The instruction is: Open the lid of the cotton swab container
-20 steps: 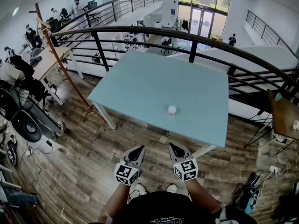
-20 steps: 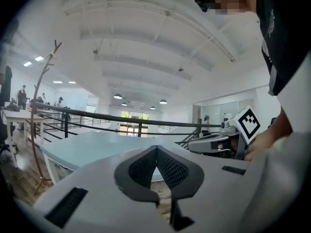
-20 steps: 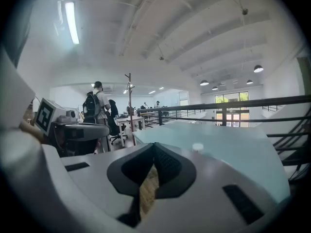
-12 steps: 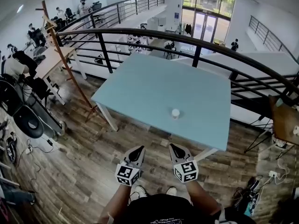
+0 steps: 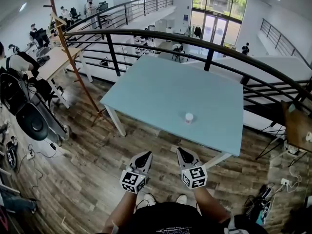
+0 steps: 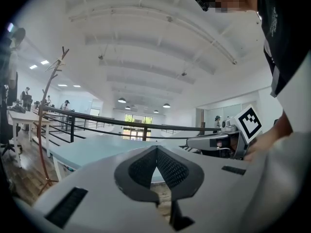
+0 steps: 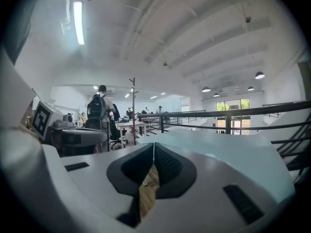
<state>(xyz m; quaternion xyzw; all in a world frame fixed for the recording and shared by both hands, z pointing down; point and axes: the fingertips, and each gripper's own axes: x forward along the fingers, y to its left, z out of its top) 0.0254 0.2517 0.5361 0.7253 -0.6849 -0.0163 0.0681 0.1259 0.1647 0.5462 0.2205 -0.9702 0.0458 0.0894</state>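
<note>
We see the fingers (image 6: 143,169) of the left gripper (image 5: 144,155) pressed together tip to tip with nothing between them, and the fingers (image 7: 170,166) of the right gripper (image 5: 182,152) closed on each other in the same way, also empty. Both grippers are held side by side, a little apart, in front of the person's body and over the wooden plank floor (image 5: 87,165), short of the table's near edge. The cotton swab container (image 5: 188,117) stands upright on the pale blue table (image 5: 161,82), alone, close to the near edge and nearer the right near corner than the left. It is a small round thing with a white top, well apart from both grippers; it is too small for us to tell how its lid sits. The table top is otherwise a plain, matte sheet on white legs, set at an angle to us. Just behind its far edge runs a curved black railing (image 5: 146,33), and beyond that the space drops to a lower level with glass doors (image 5: 214,18) at the far end. To the left of the table a slim wooden coat stand (image 5: 73,62) leans up from the floor, and past it a long desk (image 5: 53,62) has people seated around it. At the right edge a small brown side table (image 5: 297,123) shows, with cables (image 5: 258,201) lying on the floor near it.
</note>
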